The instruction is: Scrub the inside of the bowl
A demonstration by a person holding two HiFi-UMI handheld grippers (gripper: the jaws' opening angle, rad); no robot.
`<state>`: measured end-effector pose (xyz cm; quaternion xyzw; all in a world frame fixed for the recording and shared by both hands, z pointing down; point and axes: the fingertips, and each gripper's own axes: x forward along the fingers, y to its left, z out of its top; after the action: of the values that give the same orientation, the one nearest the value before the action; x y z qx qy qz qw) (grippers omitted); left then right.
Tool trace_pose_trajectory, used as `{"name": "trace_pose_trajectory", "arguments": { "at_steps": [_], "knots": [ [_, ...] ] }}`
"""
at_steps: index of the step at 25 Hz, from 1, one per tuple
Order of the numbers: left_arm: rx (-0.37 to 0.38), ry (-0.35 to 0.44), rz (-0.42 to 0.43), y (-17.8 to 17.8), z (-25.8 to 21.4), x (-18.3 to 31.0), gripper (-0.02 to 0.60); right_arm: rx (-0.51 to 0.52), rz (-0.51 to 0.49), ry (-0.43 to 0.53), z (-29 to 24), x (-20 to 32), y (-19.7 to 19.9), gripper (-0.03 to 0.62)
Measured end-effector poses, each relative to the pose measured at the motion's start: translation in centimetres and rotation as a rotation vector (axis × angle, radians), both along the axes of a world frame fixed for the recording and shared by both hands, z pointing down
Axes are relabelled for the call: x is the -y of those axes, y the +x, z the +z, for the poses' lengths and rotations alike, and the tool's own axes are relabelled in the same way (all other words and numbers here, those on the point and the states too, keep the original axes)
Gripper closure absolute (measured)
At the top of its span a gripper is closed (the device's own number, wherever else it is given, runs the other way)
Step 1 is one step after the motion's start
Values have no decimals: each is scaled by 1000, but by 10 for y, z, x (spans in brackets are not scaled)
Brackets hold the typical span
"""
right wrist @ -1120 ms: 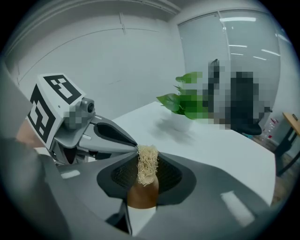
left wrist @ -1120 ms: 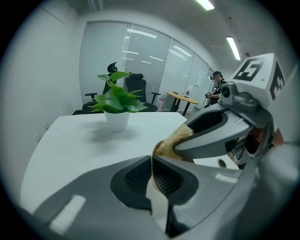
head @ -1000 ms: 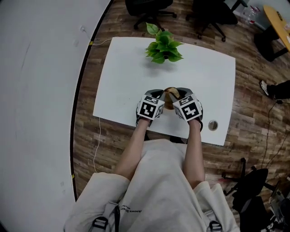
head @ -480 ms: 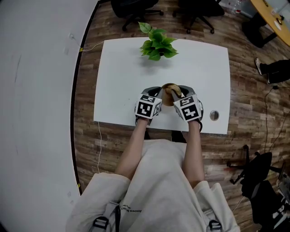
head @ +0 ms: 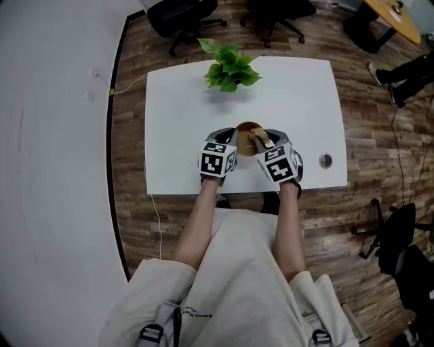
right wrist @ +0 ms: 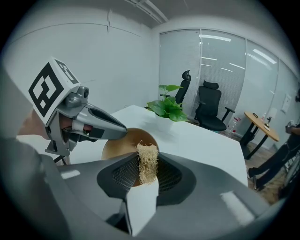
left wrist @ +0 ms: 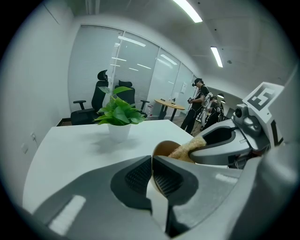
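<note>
A tan wooden bowl (head: 247,131) is held above the white table (head: 183,115), tilted toward me. My left gripper (head: 229,141) is shut on the bowl's near left rim (left wrist: 154,151); the thin rim sits between its jaws. My right gripper (head: 260,139) is shut on a pale fibrous loofah scrubber (right wrist: 147,164), which stands up between its jaws. The scrubber (left wrist: 187,147) reaches into the bowl's inside (right wrist: 122,143) from the right. In the right gripper view the left gripper (right wrist: 82,123) comes in at the bowl's left edge.
A potted green plant (head: 227,71) in a white pot stands at the table's far edge. A round cable hole (head: 325,160) is near the table's right front corner. Black office chairs (head: 178,15) stand beyond the table. A person (left wrist: 196,104) stands far off.
The two grippers, bowl and scrubber keep the same hold. The scrubber has shifted slightly inside the bowl. My head view has drifted, so the table sits differently in frame.
</note>
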<state>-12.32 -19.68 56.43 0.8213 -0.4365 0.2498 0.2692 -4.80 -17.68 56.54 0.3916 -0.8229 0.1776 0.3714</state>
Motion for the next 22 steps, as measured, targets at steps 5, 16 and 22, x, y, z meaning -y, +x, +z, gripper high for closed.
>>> {"name": "trace_pose_trajectory", "arguments": {
  "at_steps": [5, 16, 22],
  "knots": [
    [-16, 20, 17, -17, 0, 2, 569, 3, 43, -34, 7, -16, -15, 473],
    [-65, 31, -15, -73, 3, -9, 569, 17, -82, -83, 9, -47, -96, 476],
    [-69, 29, -36, -99, 9, -22, 568, 31, -171, -66, 6, -53, -152, 477]
  ]
}}
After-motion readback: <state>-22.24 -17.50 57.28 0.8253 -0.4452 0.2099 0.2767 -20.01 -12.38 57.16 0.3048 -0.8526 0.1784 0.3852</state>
